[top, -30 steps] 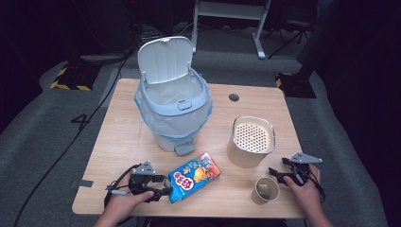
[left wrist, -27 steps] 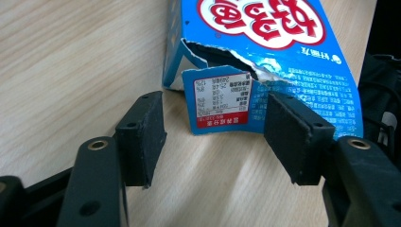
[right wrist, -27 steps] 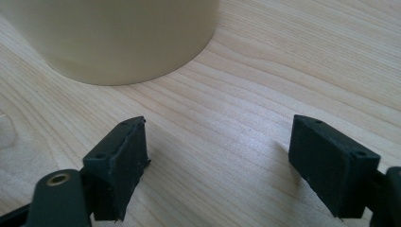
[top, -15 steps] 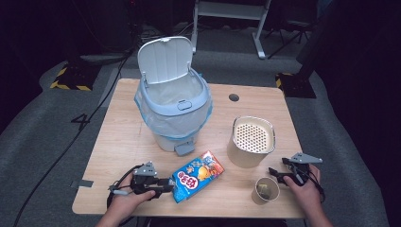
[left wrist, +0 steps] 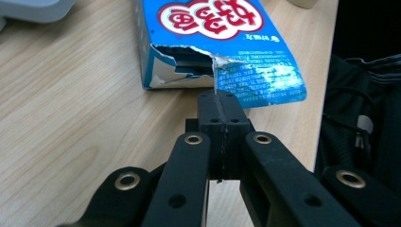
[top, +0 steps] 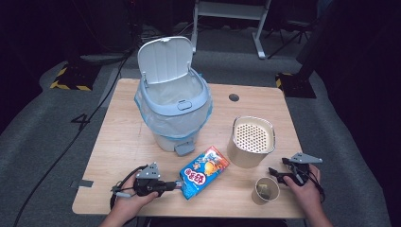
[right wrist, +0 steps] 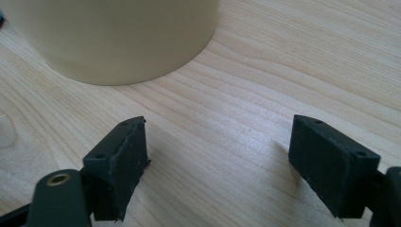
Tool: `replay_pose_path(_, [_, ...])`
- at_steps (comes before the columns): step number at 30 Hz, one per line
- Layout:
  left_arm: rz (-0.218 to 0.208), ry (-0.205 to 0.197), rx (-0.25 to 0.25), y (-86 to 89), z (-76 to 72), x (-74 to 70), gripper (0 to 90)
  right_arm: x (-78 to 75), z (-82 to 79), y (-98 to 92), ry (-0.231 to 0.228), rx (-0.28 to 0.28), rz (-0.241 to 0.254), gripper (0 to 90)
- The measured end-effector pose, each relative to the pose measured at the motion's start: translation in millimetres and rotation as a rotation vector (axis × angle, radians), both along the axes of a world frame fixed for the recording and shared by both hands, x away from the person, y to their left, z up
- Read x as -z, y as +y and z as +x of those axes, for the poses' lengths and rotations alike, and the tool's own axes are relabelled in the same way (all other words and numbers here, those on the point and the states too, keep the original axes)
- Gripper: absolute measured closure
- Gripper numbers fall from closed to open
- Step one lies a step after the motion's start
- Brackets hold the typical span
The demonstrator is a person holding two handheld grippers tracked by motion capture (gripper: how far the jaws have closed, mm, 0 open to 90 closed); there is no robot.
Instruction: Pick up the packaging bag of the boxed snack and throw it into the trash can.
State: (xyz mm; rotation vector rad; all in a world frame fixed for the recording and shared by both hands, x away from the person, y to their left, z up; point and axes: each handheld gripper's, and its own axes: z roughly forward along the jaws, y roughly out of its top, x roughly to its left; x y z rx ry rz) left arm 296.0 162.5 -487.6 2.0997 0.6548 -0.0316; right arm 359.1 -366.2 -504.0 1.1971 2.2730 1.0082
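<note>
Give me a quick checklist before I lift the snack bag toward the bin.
1. Left gripper shut on the snack bag's torn edge: ok.
2. How deep the grip is: only a thin flap is pinched, not ok.
3. Bin lid open: ok.
4. Liner in the bin: ok.
5. Right gripper open, holding nothing, beside the paper cup: ok.
6. Bag contents, whether any remain: cannot tell.

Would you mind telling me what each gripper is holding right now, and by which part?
The left gripper is shut on the torn edge of the blue snack bag. The right gripper is open and holds nothing.
</note>
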Motion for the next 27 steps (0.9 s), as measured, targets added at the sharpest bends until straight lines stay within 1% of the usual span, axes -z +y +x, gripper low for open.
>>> replay_pose_path(1, [0.002, -0.01, 0.002, 0.4, -1.0, -2.0, 90.0, 0.0, 0.0, 0.0, 0.0, 0.0, 0.0, 20.5])
replay_pose_path(2, [0.002, -0.01, 0.002, 0.4, -1.0, -2.0, 90.0, 0.0, 0.0, 0.0, 0.0, 0.0, 0.0, 20.5])
replay_pose_path(3, [-0.011, -0.033, 0.0, 2.8, -4.6, -8.2, 90.0, 0.0, 0.0, 0.0, 0.0, 0.0, 0.0, 20.5])
replay_pose_path(4, [-0.015, -0.04, 0.002, 4.3, -5.6, -11.4, 90.0, 0.0, 0.0, 0.0, 0.0, 0.0, 0.0, 20.5])
replay_pose_path(5, [-0.015, -0.04, 0.002, 4.3, -5.6, -11.4, 90.0, 0.0, 0.0, 0.0, 0.0, 0.0, 0.0, 20.5])
replay_pose_path(8, [-0.042, -0.093, -0.011, 7.7, -9.9, -24.5, 90.0, 0.0, 0.0, 0.0, 0.0, 0.0, 0.0, 20.5])
replay_pose_path(10, [-0.062, -0.116, -0.009, 8.3, -11.9, -32.1, 90.0, 0.0, 0.0, 0.0, 0.0, 0.0, 0.0, 20.5])
replay_pose_path(11, [-0.074, -0.125, -0.003, 8.2, -12.7, -35.6, 90.0, 0.0, 0.0, 0.0, 0.0, 0.0, 0.0, 20.5])
replay_pose_path(15, [-0.101, -0.154, 0.006, 9.2, -15.6, -48.7, 90.0, 0.0, 0.0, 0.0, 0.0, 0.0, 0.0, 20.5])
replay_pose_path(16, [-0.101, -0.154, 0.006, 9.2, -15.6, -48.7, 90.0, 0.0, 0.0, 0.0, 0.0, 0.0, 0.0, 20.5])
replay_pose_path(17, [-0.105, -0.162, 0.004, 9.9, -16.4, -52.4, 90.0, 0.0, 0.0, 0.0, 0.0, 0.0, 0.0, 20.5])
replay_pose_path(18, [-0.12, -0.183, 0.003, 10.9, -17.6, -59.8, 90.0, 0.0, 0.0, 0.0, 0.0, 0.0, 0.0, 20.5])
replay_pose_path(20, [-0.133, -0.206, 0.001, 11.5, -18.1, -67.8, 90.0, 0.0, 0.0, 0.0, 0.0, 0.0, 0.0, 20.5])
replay_pose_path(21, [-0.133, -0.21, 0.004, 12.1, -18.1, -71.1, 90.0, 0.0, 0.0, 0.0, 0.0, 0.0, 0.0, 20.5])
replay_pose_path(22, [-0.133, -0.21, 0.004, 12.1, -18.1, -71.1, 90.0, 0.0, 0.0, 0.0, 0.0, 0.0, 0.0, 20.5])
replay_pose_path(23, [-0.147, -0.233, 0.001, 12.4, -17.9, -79.7, 90.0, 0.0, 0.0, 0.0, 0.0, 0.0, 0.0, 20.5])
replay_pose_path(24, [-0.149, -0.246, 0.002, 12.6, -17.8, -84.5, 90.0, 0.0, 0.0, 0.0, 0.0, 0.0, 0.0, 20.5])
replay_pose_path(25, [-0.149, -0.246, 0.002, 12.6, -17.8, -84.5, 90.0, 0.0, 0.0, 0.0, 0.0, 0.0, 0.0, 20.5])
replay_pose_path(27, [-0.162, -0.284, 0.004, 12.0, -18.1, -99.0, 90.0, 0.0, 0.0, 0.0, 0.0, 0.0, 0.0, 20.5])
